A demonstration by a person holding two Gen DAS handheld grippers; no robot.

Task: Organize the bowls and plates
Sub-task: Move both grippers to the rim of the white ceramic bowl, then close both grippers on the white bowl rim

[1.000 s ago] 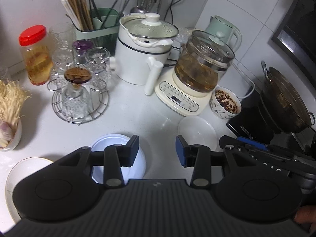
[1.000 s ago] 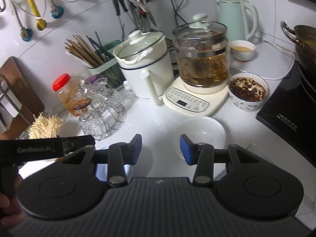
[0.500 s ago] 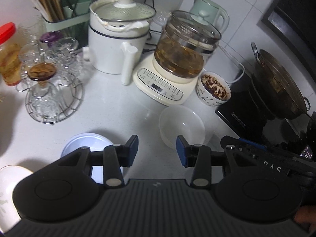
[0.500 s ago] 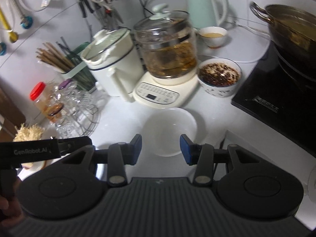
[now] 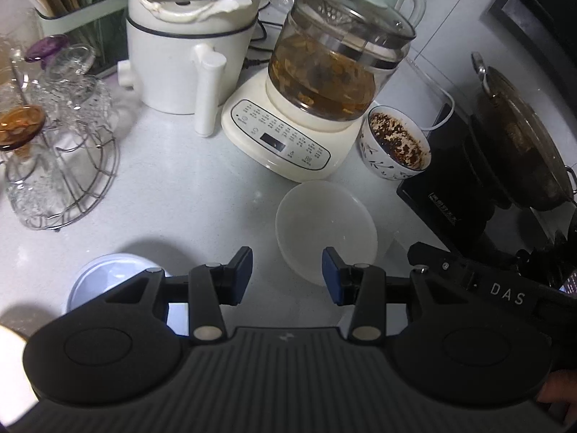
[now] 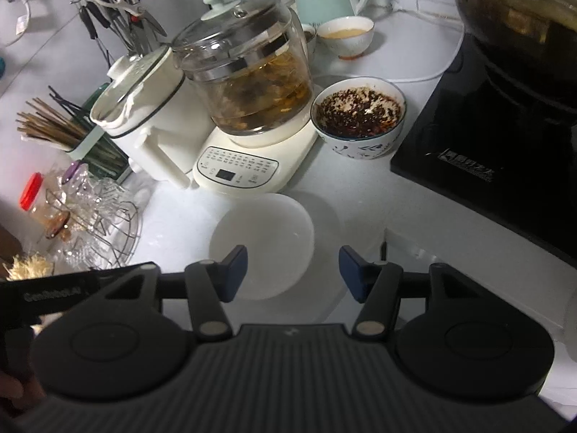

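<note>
Both grippers' fingers spread, holding nothing — right gripper (image 6: 293, 270) over shallow translucent white plastic bowl (image 6: 261, 245) (on white counter (image 6: 360, 213)); left gripper (image 5: 286, 270) nr it.

L gripper (image 5: 286, 270) jaws apart, near white bowl (image 5: 326, 229).

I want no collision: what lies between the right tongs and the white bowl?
Nothing. In the right wrist view the open right tongs hover at the white bowl, its near rim showing between the fingers; only bare counter lies beside it.
</note>
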